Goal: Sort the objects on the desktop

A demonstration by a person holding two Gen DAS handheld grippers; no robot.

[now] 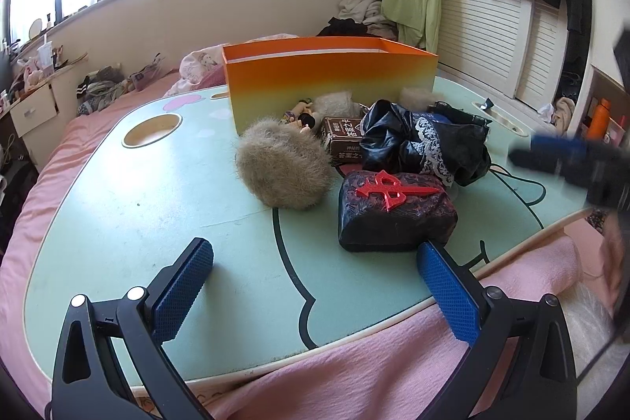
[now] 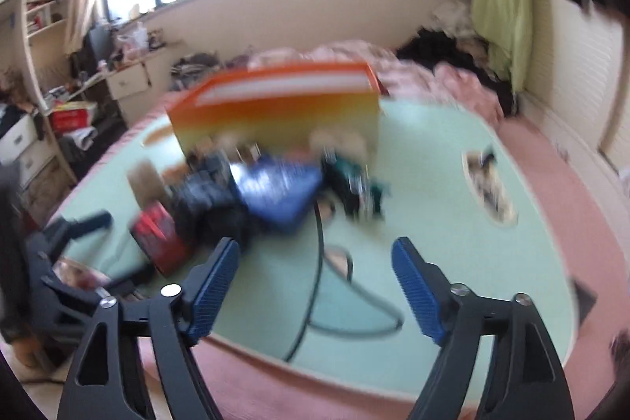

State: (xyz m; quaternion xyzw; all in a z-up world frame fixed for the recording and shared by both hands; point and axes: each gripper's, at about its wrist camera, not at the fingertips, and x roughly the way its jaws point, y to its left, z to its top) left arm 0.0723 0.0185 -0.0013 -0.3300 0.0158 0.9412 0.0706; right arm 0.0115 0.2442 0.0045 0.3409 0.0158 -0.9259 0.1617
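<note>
Bedroom clutter and a bright window were seen behind a pale green lap desk [image 1: 138,207] set on a pink bedspread [image 1: 374,372]. An orange box [image 1: 330,81], open at the top, stood at the far edge of the desk. The loose things were heaped just in front of it, toward the right half of the desk.

- Fur pompom [image 1: 281,168]: nearest the desk's middle, judged very light and soft; a pinch across its bulk should be enough.
- Dark block with a red raised emblem [image 1: 393,211]: nearest the front edge, touching the crumpled black bag. It was judged stiff and heavier; its flat side faces would be the place to grip.
- Crumpled black bag with lace trim [image 1: 425,144]: judged limp and slippery, best gathered at a fold.
- Small brown card box [image 1: 342,140]: wedged between pompom and bag, judged rigid and light.
- Small figurine [image 1: 301,115]: against the orange box, possibly fragile.

The left gripper [image 1: 315,286] was held above the front edge with jaws wide apart and nothing between them. The right gripper [image 2: 315,286], in a blurred view, was likewise spread wide and empty over the front right part of the desk.
</note>
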